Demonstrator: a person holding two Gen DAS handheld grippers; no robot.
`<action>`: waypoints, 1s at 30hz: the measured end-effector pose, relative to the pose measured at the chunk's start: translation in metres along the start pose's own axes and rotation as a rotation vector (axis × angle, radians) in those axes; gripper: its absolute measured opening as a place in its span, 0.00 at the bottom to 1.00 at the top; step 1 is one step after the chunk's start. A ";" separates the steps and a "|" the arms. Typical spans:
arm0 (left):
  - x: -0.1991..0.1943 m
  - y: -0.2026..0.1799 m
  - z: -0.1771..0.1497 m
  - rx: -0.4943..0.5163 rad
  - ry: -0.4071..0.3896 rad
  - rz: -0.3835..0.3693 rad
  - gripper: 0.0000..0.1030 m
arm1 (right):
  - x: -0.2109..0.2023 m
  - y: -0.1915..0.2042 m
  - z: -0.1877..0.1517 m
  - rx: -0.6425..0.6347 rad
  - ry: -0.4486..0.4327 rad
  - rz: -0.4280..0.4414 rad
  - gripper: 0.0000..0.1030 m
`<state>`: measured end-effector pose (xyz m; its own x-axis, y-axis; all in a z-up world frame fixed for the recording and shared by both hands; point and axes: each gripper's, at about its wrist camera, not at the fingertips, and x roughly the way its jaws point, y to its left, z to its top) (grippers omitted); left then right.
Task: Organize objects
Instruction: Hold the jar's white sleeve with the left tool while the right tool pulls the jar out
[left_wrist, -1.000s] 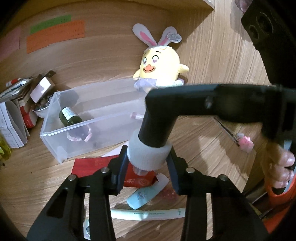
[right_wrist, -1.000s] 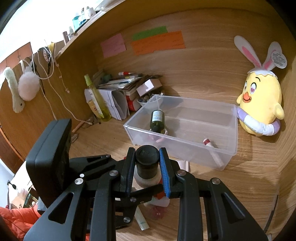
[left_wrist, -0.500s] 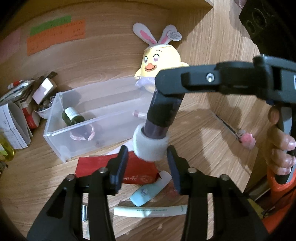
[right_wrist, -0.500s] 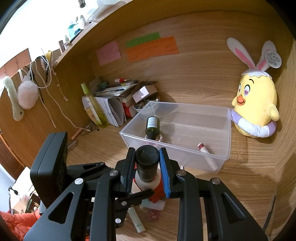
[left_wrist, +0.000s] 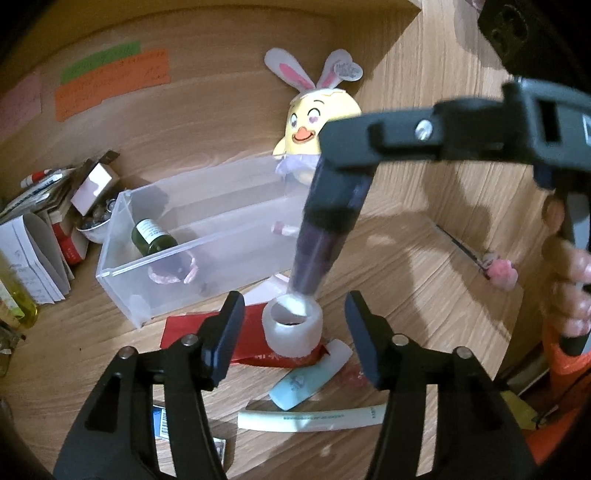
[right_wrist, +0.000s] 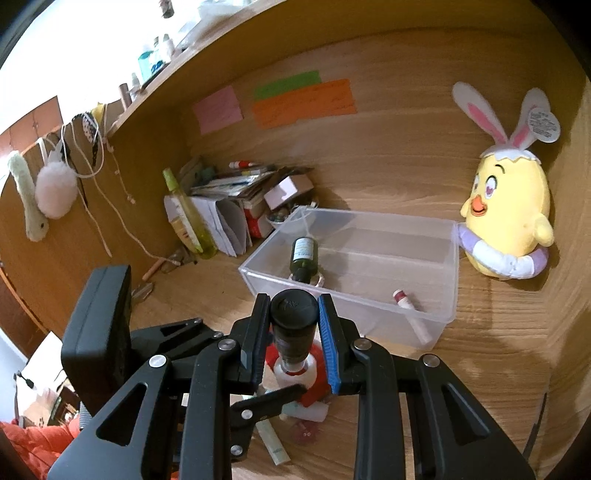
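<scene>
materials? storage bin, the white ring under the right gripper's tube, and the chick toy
Storage bin: clear rigid plastic, glossy; the contents show through its walls.
White ring: looks like a tape roll, translucent milky, matte; unsure.
Chick toy: plush fabric, soft fuzzy surface.
Dark tube: probably plastic with a matte black cap.

Plush chick (left_wrist: 314, 125) partly hidden behind dark tube (left_wrist: 325, 229); tube motion-blurred.
</scene>
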<state>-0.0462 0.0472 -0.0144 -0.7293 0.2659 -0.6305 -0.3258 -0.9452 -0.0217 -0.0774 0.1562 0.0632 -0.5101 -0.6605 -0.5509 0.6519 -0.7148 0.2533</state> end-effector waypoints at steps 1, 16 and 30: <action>0.002 0.000 0.000 0.000 0.008 -0.003 0.54 | -0.002 -0.002 0.001 0.003 -0.006 -0.006 0.23; 0.011 0.000 0.003 -0.039 0.044 -0.004 0.36 | -0.013 -0.025 0.006 0.037 -0.050 -0.093 0.23; -0.013 0.039 0.034 -0.121 -0.035 0.107 0.36 | -0.002 -0.039 0.030 0.017 -0.087 -0.161 0.23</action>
<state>-0.0698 0.0128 0.0190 -0.7767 0.1672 -0.6072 -0.1719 -0.9838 -0.0511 -0.1184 0.1786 0.0785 -0.6540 -0.5540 -0.5151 0.5485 -0.8163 0.1814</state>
